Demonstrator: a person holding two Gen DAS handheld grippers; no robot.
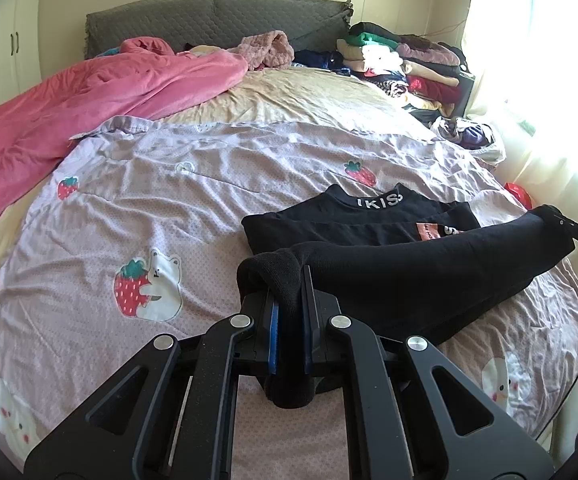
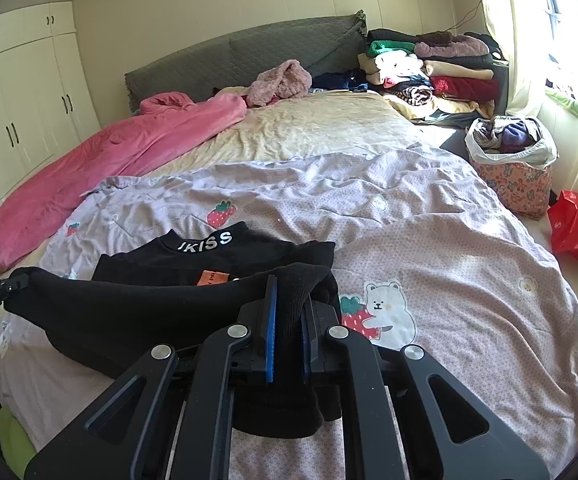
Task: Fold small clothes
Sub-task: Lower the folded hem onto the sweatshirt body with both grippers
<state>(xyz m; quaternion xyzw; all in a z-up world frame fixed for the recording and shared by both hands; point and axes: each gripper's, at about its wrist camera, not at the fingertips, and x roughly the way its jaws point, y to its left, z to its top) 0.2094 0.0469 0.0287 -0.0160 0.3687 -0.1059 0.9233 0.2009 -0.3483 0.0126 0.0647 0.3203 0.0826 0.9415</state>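
Strawberry-print bedding [image 1: 249, 168] carries a black top [image 1: 369, 220], collar toward the headboard. Left gripper [image 1: 289, 300] and right gripper [image 2: 289, 312] each pinch a corner of its near hem, stretched crosswise between them, likely folding toward the collar.

The bed [image 1: 309, 92] carries a lilac strawberry-print quilt [image 1: 217, 184] across its near half, a rumpled pink blanket [image 1: 89, 100] along one side, stacked clothes [image 1: 405, 64] by the headboard, and a black top [image 1: 353, 220] lying on the quilt.
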